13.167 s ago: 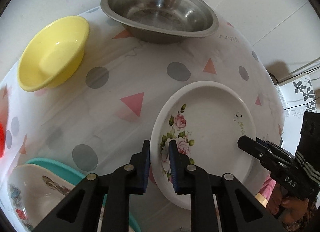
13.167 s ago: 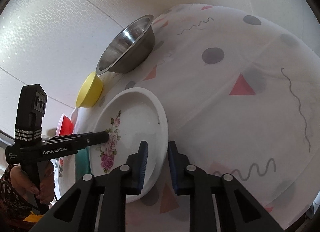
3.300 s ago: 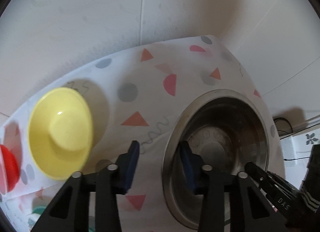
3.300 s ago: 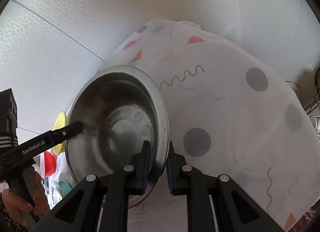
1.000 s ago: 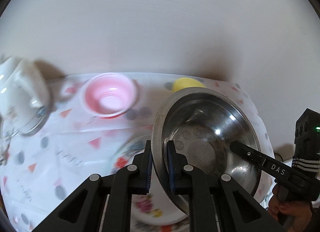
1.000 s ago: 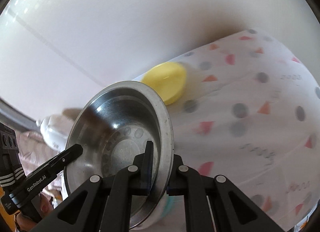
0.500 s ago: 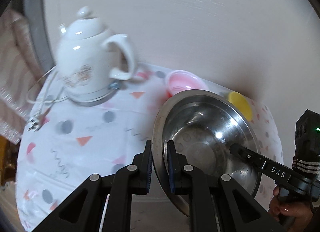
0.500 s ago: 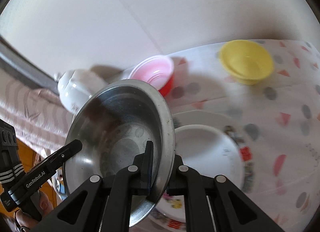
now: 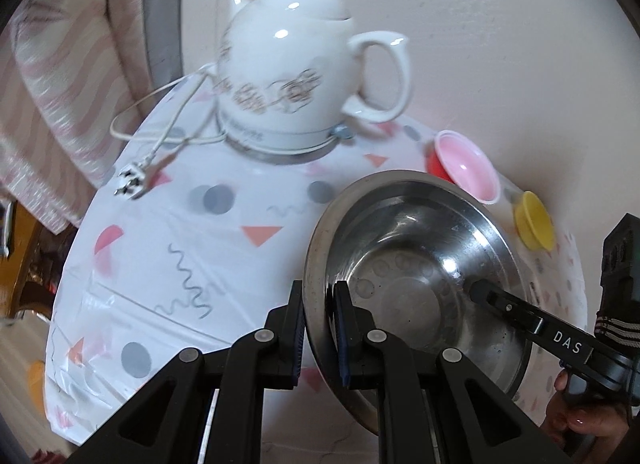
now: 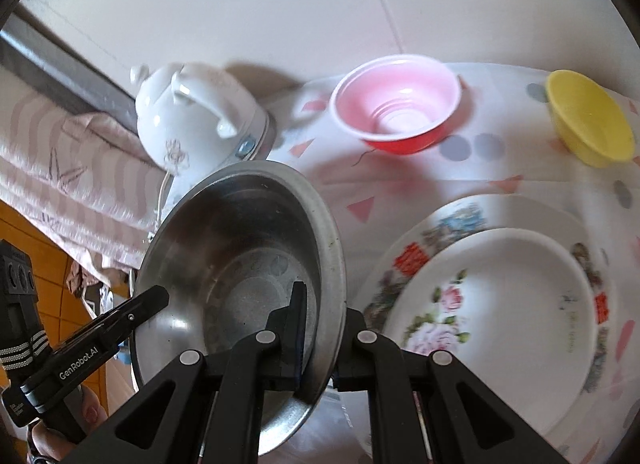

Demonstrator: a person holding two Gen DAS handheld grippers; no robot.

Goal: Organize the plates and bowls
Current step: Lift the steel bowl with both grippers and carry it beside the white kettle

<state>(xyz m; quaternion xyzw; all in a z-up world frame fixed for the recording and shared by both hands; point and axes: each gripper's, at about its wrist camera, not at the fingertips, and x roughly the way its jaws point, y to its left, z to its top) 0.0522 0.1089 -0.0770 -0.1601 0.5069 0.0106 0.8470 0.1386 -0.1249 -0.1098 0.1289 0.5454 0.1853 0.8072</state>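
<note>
A wide steel bowl (image 9: 416, 284) (image 10: 240, 264) hangs tilted above the table, carried by both grippers. My left gripper (image 9: 318, 328) is shut on its left rim, one pad inside and one outside. On the opposite rim my right gripper (image 10: 324, 318) is shut too, with its outer finger hidden behind the metal. Just right of the bowl lies a white floral dish (image 10: 500, 304), stacked in a larger patterned plate (image 10: 452, 216). A pink-and-red bowl (image 10: 396, 108) (image 9: 466, 168) and a yellow bowl (image 10: 588, 120) (image 9: 534, 220) stand near the wall.
A white ceramic kettle (image 9: 288, 76) (image 10: 192, 116) stands at the table's far left on its base, its cord and plug (image 9: 132, 180) trailing over the patterned tablecloth (image 9: 200, 248). A striped pink curtain (image 9: 60, 104) hangs past the table's left edge. A hand (image 9: 576, 416) holds the right gripper.
Both grippers have carried the steel bowl leftward along the table and slightly lower. The kettle has come close and large. The plate stack now lies to the bowl's right.
</note>
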